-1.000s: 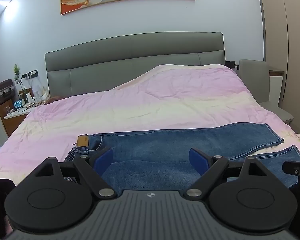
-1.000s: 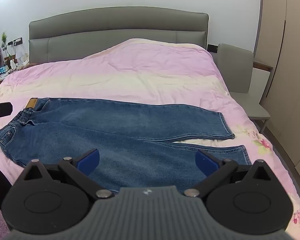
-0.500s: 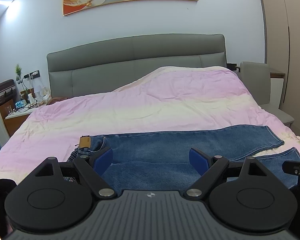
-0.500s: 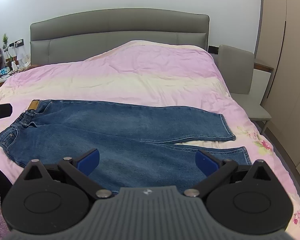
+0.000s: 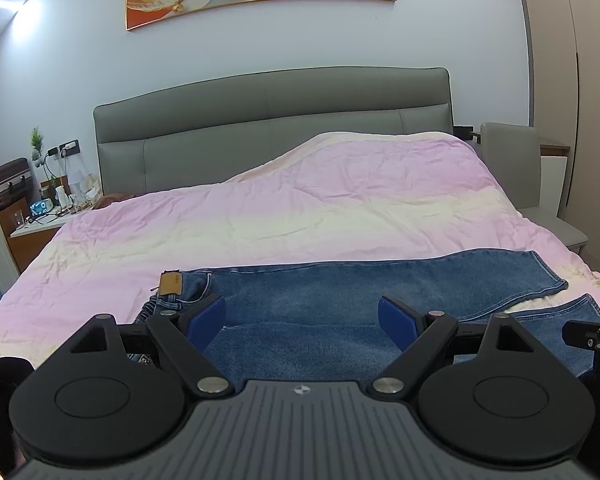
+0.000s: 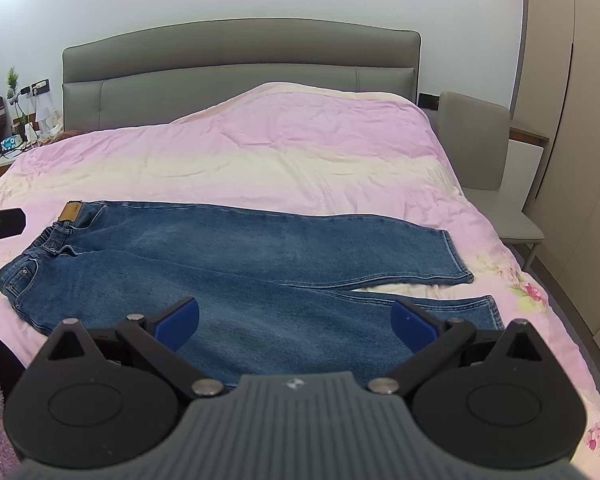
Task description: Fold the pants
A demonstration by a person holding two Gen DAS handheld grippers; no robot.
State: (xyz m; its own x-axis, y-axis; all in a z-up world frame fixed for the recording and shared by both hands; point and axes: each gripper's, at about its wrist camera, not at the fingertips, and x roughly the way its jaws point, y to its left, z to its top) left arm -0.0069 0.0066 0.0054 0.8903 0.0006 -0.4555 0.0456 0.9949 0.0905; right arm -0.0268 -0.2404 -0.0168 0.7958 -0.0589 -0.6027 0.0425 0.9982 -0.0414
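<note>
Blue jeans (image 6: 236, 264) lie flat across the near part of the bed, waistband with a tan leather patch (image 6: 70, 212) at the left, two legs spreading to the right. In the left wrist view the jeans (image 5: 340, 296) fill the near bed, patch (image 5: 171, 283) at the left. My left gripper (image 5: 302, 320) is open and empty above the waist end. My right gripper (image 6: 296, 320) is open and empty above the near leg. A black part of the left gripper (image 6: 0, 224) shows at the left edge of the right wrist view.
The bed has a pink and cream quilt (image 5: 300, 208) and a grey headboard (image 5: 268, 120). A cluttered nightstand (image 5: 40, 216) stands at the left. A grey chair (image 6: 488, 152) and beige wardrobe doors (image 6: 572, 120) are at the right.
Both grippers have tilted slightly, so the bed and jeans sit lower in both views. The jeans have not moved and both grippers stay open.
</note>
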